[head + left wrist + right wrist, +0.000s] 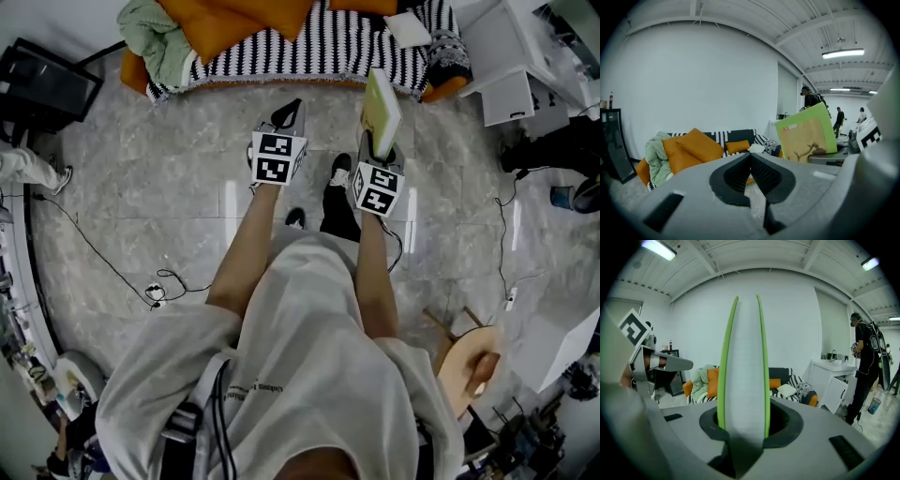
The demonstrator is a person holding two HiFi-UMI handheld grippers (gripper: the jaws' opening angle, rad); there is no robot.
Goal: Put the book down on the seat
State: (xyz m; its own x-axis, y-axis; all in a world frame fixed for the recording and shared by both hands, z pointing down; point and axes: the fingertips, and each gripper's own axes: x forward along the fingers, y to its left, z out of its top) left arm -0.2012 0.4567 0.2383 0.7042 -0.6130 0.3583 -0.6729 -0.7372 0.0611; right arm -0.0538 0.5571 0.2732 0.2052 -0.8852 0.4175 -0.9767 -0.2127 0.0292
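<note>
Two steps remain: carrying the green book [382,111] to the striped sofa [309,47] and releasing it. Right gripper [379,142] clamps it upright above the floor (not yet over the seat); left gripper [289,114] is closed, empty.

Bright, even white light fills the room. It comes from ceiling strip lights [843,53] at the upper right of the left gripper view and in both upper corners of the right gripper view. The polished floor [141,178] throws back pale streaks of glare near the middle of the head view, and shadows there are soft and faint. Both gripper views bow the ceiling beams [820,23] and go black at the corners. Nearest the lens, the foot of the book [743,380] is blurred, while the far wall [693,79] looks sharp.
</note>
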